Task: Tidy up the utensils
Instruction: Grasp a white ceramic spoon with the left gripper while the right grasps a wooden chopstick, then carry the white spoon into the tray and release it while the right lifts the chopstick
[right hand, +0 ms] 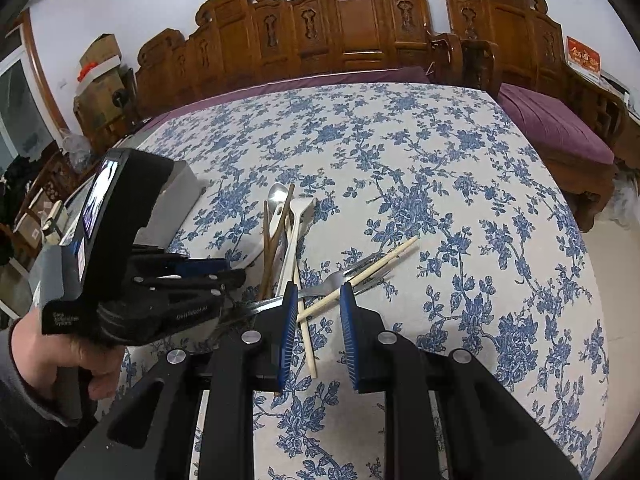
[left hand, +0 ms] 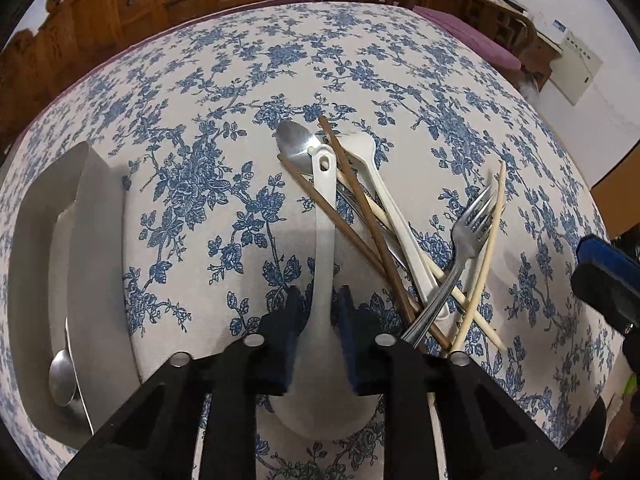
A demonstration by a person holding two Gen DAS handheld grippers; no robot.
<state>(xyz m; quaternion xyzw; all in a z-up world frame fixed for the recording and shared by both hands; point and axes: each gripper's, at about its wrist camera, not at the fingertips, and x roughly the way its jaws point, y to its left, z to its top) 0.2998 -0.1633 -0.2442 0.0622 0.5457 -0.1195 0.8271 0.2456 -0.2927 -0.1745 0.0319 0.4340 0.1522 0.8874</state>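
Carved wooden benches line the white wall behind a desk (left hand: 360,60) covered in blue-flowered cloth. Well to the left of the left hand-held gripper (left hand: 318,344) sits a grey tray (left hand: 92,240), with one metal spoon (left hand: 62,376) already lying in it. Just ahead and to the right of that gripper the pile of utensils (left hand: 400,220) lies crossed: brown chopsticks (left hand: 360,208), pale chopsticks (left hand: 486,248), a metal fork (left hand: 464,244) and a second white spoon (left hand: 384,200).

The white ladle (left hand: 324,240) lies with its long axis straight along the left gripper's pointing line, bowl nearest the camera, holed handle end farthest. The pads sit close on either side of its narrow neck, apparently gripping it. A lift and a carry leftward to the tray looks likely next.

The right hand-held gripper (right hand: 319,332) hovers over the pile's near end, jaws narrowly parted and holding nothing.
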